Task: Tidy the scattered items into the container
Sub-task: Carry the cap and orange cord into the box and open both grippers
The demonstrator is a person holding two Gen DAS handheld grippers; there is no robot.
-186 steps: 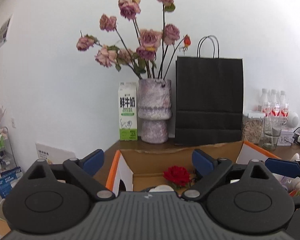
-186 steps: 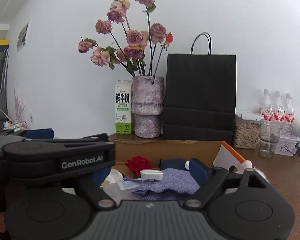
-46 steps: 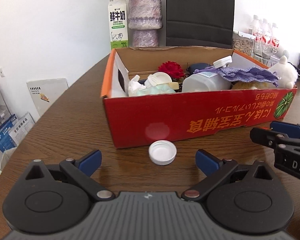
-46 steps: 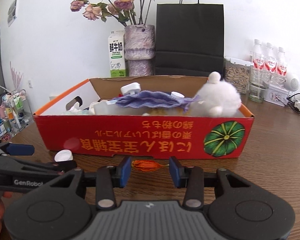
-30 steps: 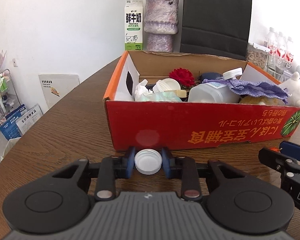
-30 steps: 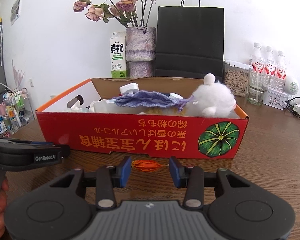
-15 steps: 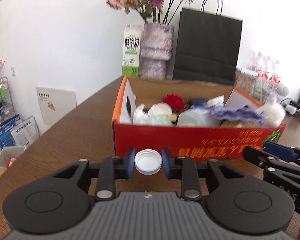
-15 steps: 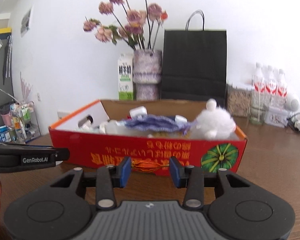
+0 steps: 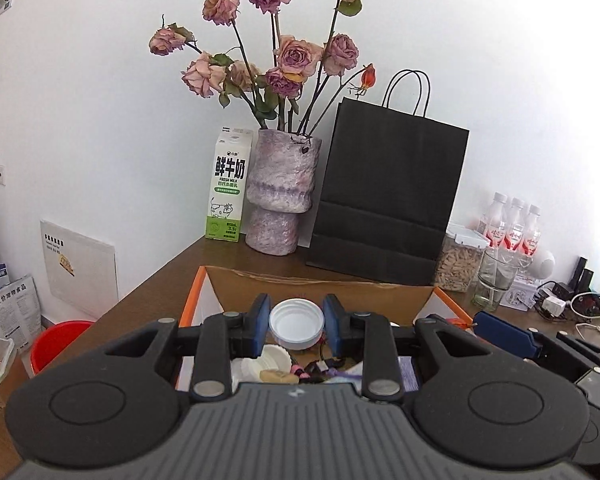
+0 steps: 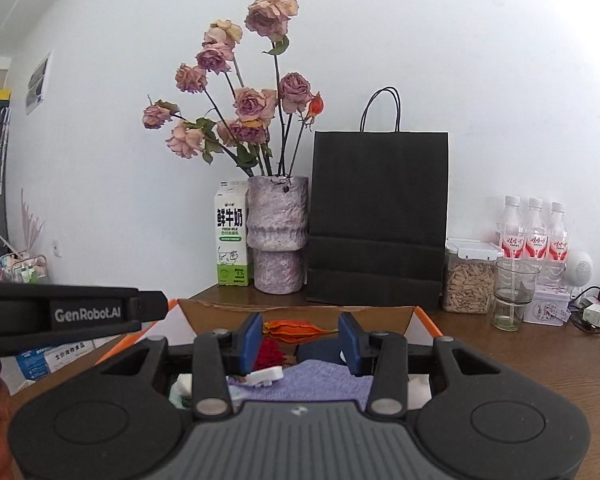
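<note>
- The cap [image 9: 297,323] is a white plastic disc with a raised rim, its hollow side toward the camera, smooth and slightly glossy. The left gripper [image 9: 297,325] clamps it by the edge between two blue pads [image 9: 261,322], above the open box [image 9: 396,297].
- The pod [image 10: 296,328] is an orange, papery, ribbed husk, spindle-shaped and tapering to a thin tip on the right. The right gripper [image 10: 299,336] has it between its blue pads [image 10: 251,336]: the left pad touches the blunt end, the tip reaches the right pad, so it appears pinched lengthwise. It hangs over the box's [image 10: 300,312] inside.
- The box is corrugated brown cardboard within, with orange edges and white side flaps.
- Inside, in the right wrist view: a red rose [image 10: 269,354] of soft fabric-like petals, a purple knitted cloth [image 10: 320,380], a white plastic part [image 10: 265,376] lying on the cloth, and a dark blue rounded thing [image 10: 318,352] behind.
- In the left wrist view, under the cap, lie crumpled white paper cups [image 9: 270,362] and small dark bits that I cannot make out.
- Both gripper bodies are matte black plastic with ribbed grey housings.
- Behind the box on the brown wood-grain table [image 10: 520,360] stand a milk carton [image 10: 231,240], a rough mottled purple vase [image 10: 278,234] of faded pink roses [image 10: 256,104], and a matte black paper bag [image 10: 380,216] with cord handles.
- Farther right: a clear jar [image 10: 470,278] of seeds, a glass [image 10: 514,294], three bottles [image 10: 534,230].
</note>
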